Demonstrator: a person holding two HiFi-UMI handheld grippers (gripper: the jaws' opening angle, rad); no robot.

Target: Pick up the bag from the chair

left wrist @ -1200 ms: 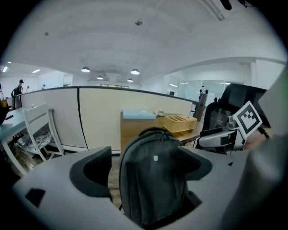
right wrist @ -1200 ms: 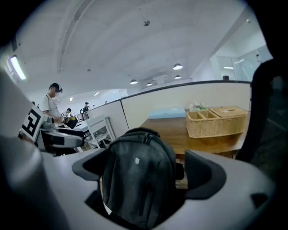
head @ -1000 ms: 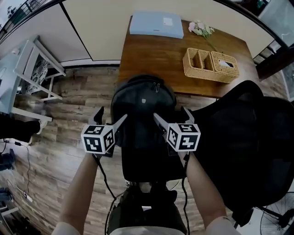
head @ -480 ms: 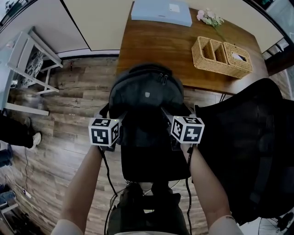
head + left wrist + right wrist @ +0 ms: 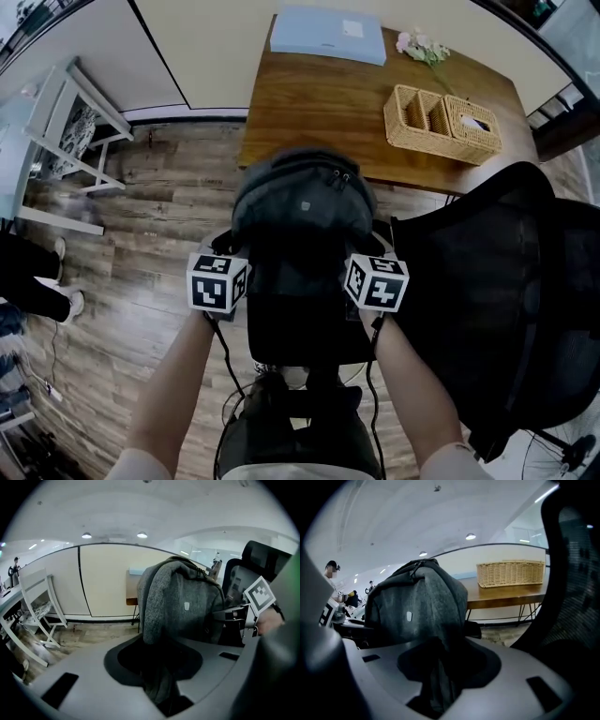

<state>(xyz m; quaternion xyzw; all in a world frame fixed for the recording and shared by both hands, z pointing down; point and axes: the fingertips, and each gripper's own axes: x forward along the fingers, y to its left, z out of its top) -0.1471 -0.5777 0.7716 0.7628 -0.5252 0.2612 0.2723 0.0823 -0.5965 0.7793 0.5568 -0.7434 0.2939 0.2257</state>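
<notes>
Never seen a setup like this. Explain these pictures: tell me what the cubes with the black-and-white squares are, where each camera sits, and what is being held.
There is no robot here: a person holds a hand-held gripper in each hand, and the marker cubes are part of those tools. The head view comes from a camera on the person's head, looking down. In it the left gripper and right gripper flank a dark grey bag on a black chair. Behind it, a wooden table bears a wicker basket, a pale blue box and flowers. The other two pictures come from cameras riding on each gripper, looking along its jaws. In both, the bag's fabric runs down between the jaws, so each gripper is shut on the bag, one on each side.
</notes>
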